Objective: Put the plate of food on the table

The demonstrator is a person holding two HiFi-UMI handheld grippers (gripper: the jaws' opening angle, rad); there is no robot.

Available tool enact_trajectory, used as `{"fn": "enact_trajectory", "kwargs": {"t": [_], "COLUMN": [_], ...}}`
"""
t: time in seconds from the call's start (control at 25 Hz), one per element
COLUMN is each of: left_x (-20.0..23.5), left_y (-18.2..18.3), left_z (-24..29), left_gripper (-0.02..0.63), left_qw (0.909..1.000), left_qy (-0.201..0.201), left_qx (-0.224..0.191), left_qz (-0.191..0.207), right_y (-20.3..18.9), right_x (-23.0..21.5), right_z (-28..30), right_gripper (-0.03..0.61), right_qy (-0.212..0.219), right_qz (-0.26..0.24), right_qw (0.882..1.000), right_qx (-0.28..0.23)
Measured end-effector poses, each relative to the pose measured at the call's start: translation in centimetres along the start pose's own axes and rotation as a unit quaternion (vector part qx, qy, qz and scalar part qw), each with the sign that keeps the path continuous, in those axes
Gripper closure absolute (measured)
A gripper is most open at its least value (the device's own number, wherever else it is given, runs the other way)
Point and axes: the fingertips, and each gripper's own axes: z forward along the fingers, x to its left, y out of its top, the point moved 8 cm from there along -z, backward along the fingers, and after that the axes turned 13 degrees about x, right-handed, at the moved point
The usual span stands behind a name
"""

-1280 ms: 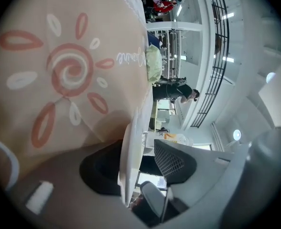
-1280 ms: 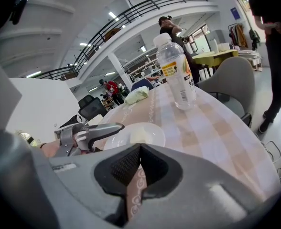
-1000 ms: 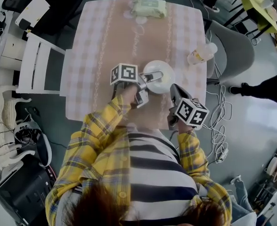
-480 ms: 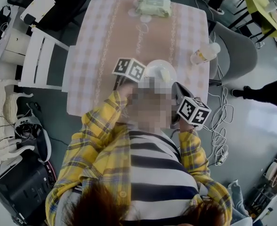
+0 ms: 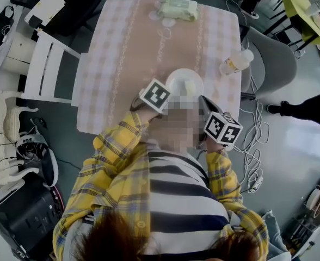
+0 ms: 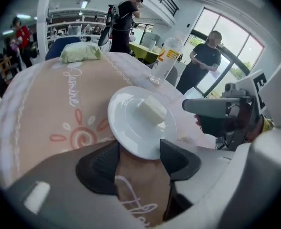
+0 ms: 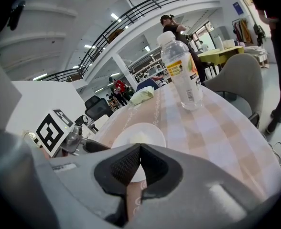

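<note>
A white plate (image 5: 185, 83) with a pale block of food (image 6: 151, 109) lies flat on the checked table (image 5: 122, 53), near its front edge. In the left gripper view the plate's (image 6: 140, 120) near rim sits between the jaws of my left gripper (image 6: 141, 159). Those jaws are opening and stand wide at either side of the rim. Its marker cube (image 5: 158, 95) is just left of the plate. My right gripper (image 7: 139, 151) is shut on nothing and hangs just short of the plate (image 7: 139, 133), to its right and off the table's corner.
A clear drink bottle (image 5: 233, 62) stands near the table's right edge. A green pack of wipes (image 5: 176, 7) lies at the far end. A white chair (image 5: 48, 69) is on the left, a grey chair (image 5: 271, 53) on the right, with cables (image 5: 255, 145) on the floor.
The left gripper's marker cube has shifted right and back toward the person. The plate stays in the same spot on the table. The right gripper has hardly moved.
</note>
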Motion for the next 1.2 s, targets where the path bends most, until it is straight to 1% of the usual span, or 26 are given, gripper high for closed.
{"fn": "enact_trajectory", "kwargs": {"t": [0.12,0.24,0.28,0.32,0.4,0.44,0.52,0.64,0.76,0.96,1.2], "left_x": [0.4,1.0,1.0,0.9,0.4,0.1,-0.3,-0.7,-1.3,-2.0,-2.6], "left_y": [-0.7,-1.5,-1.7,-1.7,-1.7,-1.7,-1.8,-2.5,-3.0,-4.4,-8.5], "left_z": [-0.3,-0.9,-1.3,-1.9,-3.0,-3.3,-3.7,-3.7,-3.6,-4.0,-5.4], "left_gripper": [0.345,0.36,0.391,0.451,0.598,0.611,0.611,0.611,0.612,0.612,0.611], "left_qw": [0.9993,0.9972,0.9957,0.9936,0.9872,0.9836,0.9772,0.9719,0.9698,0.9669,0.9615], "left_qy": [0.016,0.041,0.045,0.047,0.041,0.033,0.017,-0.003,-0.026,-0.042,-0.073], "left_qx": [-0.032,-0.062,-0.079,-0.102,-0.151,-0.174,-0.209,-0.233,-0.24,-0.251,-0.263], "left_qz": [-0.007,-0.011,-0.014,-0.018,-0.03,-0.034,-0.034,-0.035,-0.032,-0.018,-0.03], "right_y": [-0.2,-0.6,-0.8,-1.0,-1.3,-1.4,-1.6,-2.3,-2.7,-3.4,-5.8], "right_x": [0.0,0.0,0.0,-0.1,-0.1,0.0,0.2,0.7,0.9,1.8,5.4], "right_z": [-0.3,-0.4,-0.4,-0.4,-0.4,-0.4,-0.1,0.0,-0.4,-0.9,-2.2], "right_gripper": [0.58,0.58,0.58,0.58,0.58,0.58,0.58,0.58,0.58,0.58,0.58], "right_qy": [0.001,0.001,0.0,-0.001,-0.004,-0.005,-0.005,-0.005,-0.012,-0.025,-0.038], "right_qz": [0.001,0.003,0.002,0.002,-0.002,-0.004,-0.008,-0.009,-0.008,-0.008,-0.024], "right_qw": [1.0,1.0,1.0,1.0,1.0,1.0,1.0,1.0,1.0,1.0,0.998], "right_qx": [0.001,0.004,0.006,0.007,0.008,0.008,0.006,0.004,0.0,-0.014,-0.033]}}
